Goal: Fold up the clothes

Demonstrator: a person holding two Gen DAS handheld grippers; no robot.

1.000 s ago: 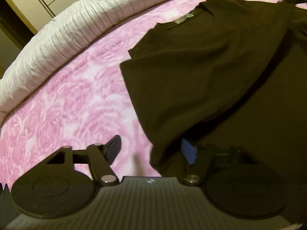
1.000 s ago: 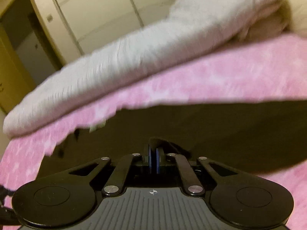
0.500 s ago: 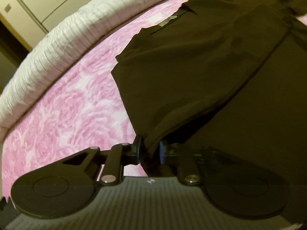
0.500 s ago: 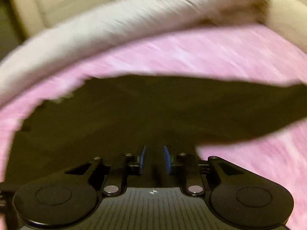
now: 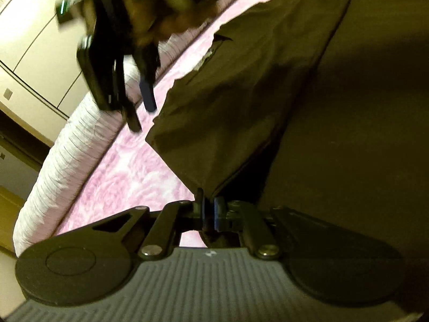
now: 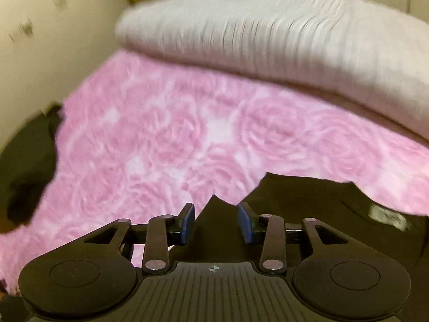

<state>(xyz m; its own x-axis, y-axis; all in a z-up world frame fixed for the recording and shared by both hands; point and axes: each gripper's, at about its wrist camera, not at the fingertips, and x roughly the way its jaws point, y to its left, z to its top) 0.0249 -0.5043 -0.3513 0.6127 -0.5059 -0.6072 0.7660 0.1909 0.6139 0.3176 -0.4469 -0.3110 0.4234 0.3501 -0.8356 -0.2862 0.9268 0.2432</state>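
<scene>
A dark brown garment (image 5: 268, 86) lies partly folded on the pink rose-patterned bedspread (image 5: 128, 177). My left gripper (image 5: 208, 209) is shut on the garment's lower corner, where the folded flap ends. My right gripper (image 6: 216, 221) is open above the garment's near edge (image 6: 308, 204), with dark cloth showing between and below its blue pads (image 6: 187, 220). It also shows in the left wrist view (image 5: 139, 107), hanging blurred above the bedspread left of the garment. The garment's neck label (image 6: 386, 216) shows at lower right.
A white ribbed duvet (image 6: 268, 35) is bunched along the far side of the bed. A cream wall and wardrobe panels (image 5: 32, 35) stand behind it. Another piece of dark cloth (image 6: 26, 161) lies at the left edge of the right wrist view.
My left gripper closed on the garment's corner. My right gripper opened, let the cloth go and swung away over the bedspread, entering the left wrist view.
</scene>
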